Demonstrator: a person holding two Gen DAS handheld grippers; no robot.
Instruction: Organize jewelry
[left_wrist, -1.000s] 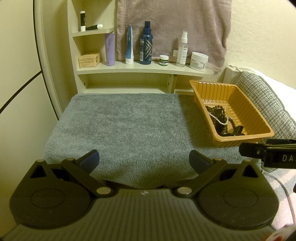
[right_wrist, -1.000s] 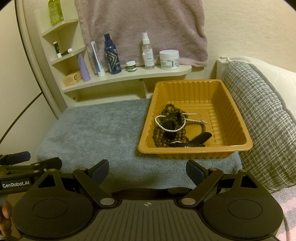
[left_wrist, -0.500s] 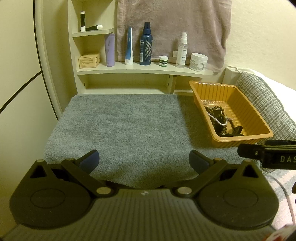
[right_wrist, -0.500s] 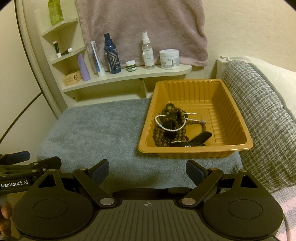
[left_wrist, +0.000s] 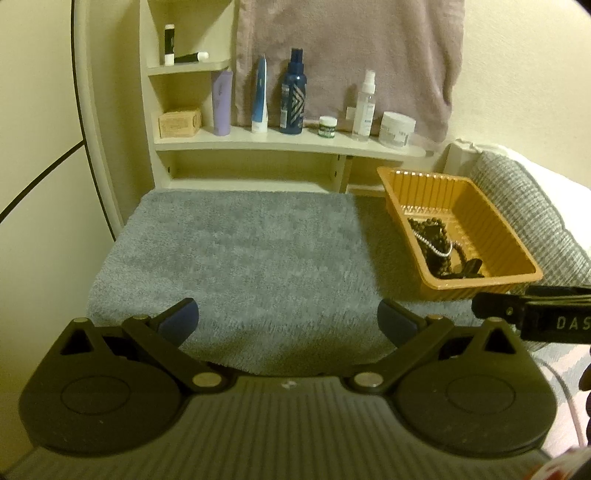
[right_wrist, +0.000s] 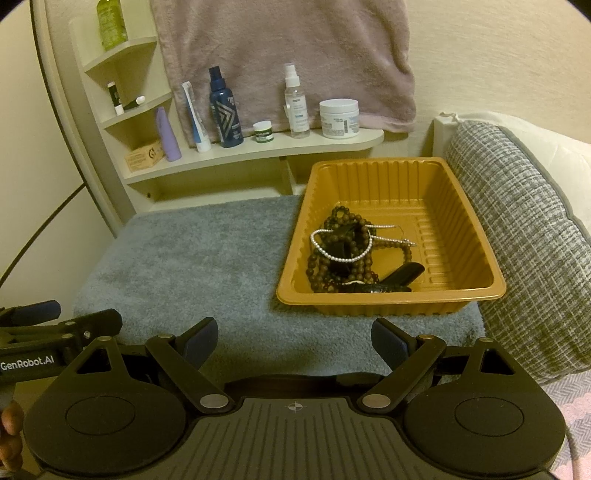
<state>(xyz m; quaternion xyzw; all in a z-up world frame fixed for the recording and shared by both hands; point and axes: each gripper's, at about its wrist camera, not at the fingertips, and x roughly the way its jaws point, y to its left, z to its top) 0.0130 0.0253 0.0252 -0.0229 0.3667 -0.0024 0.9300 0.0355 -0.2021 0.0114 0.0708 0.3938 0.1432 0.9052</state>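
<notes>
While both tools hang tilted down over the near edge of the grey towel (left_wrist: 240, 251), neither has hold of anything: the left gripper (left_wrist: 288, 325) has its blue-padded fingers (left_wrist: 181, 317) spread wide with only towel showing between them, and the right gripper (right_wrist: 293, 341) stands just as wide, its gap likewise bare. Each shows up in the other's view (side-on, at the picture's edge): the left one's body reads "GenRobot.AI" in white, and the right one's shows the letters "DAS" before the frame cuts the word off.

Beyond the right gripper's fingers, the orange tray (right_wrist: 476, 291) sits on the towel's right part, close against a grey woven cushion (right_wrist: 524, 236). The jewelry lies heaped in the tray's near left part: dark brown bead strands (right_wrist: 325, 266), a white pearl strand (right_wrist: 343, 258) looped over them, and a black clip-like piece (right_wrist: 399, 277) toward the near wall.

Farther back, a cream shelf (left_wrist: 258, 142) carries a cardboard box, a lilac tube, a blue-and-white tube, a dark blue bottle (right_wrist: 225, 110) with a chevron pattern, a small green-lidded jar, a clear spray bottle (right_wrist: 295, 103) and a white jar (right_wrist: 339, 119); their labels are too small to read. A mauve towel (right_wrist: 280, 55) hangs on the wall behind.
</notes>
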